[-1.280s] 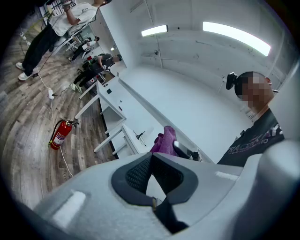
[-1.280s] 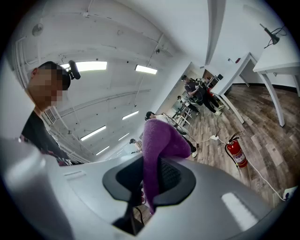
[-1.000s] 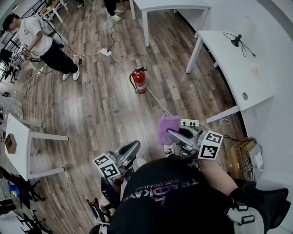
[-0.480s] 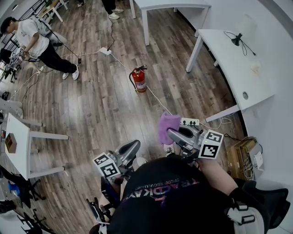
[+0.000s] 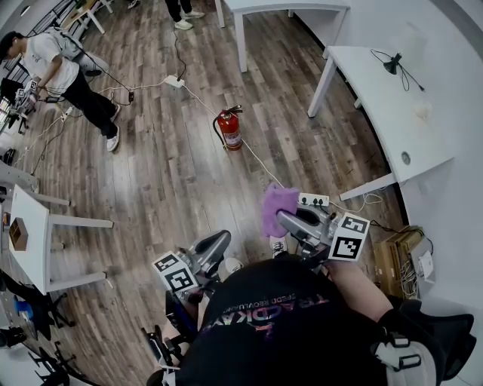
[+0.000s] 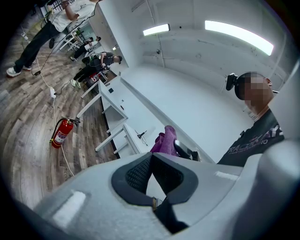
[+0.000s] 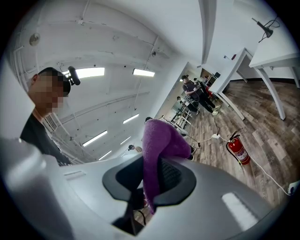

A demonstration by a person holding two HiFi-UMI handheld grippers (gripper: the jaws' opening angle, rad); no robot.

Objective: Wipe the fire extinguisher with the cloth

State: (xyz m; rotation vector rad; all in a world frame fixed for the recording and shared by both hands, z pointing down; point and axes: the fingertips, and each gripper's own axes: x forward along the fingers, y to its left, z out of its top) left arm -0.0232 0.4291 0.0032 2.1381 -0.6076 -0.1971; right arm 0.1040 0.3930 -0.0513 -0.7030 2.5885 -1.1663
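Note:
A red fire extinguisher [image 5: 230, 130] stands upright on the wood floor, well ahead of both grippers and touched by neither. It also shows in the left gripper view [image 6: 61, 133] and the right gripper view [image 7: 238, 150]. My right gripper [image 5: 281, 219] is held level and is shut on a purple cloth [image 5: 275, 206]. The cloth [image 7: 157, 140] bunches out past the jaws of this gripper [image 7: 151, 165]. My left gripper [image 5: 223, 241] is lower left of it, and its jaws [image 6: 150, 158] are shut with nothing in them. The cloth [image 6: 165, 139] shows beyond them.
White tables stand at the right [image 5: 392, 98] and at the top [image 5: 279, 9], and a small white table [image 5: 30, 234] at the left. A cable runs across the floor from a power strip [image 5: 175, 84] past the extinguisher. A person [image 5: 53, 60] stands at the upper left. A cardboard box [image 5: 400, 249] sits at the right.
The person at the upper left has shifted stance. Both grippers and the cloth keep their places.

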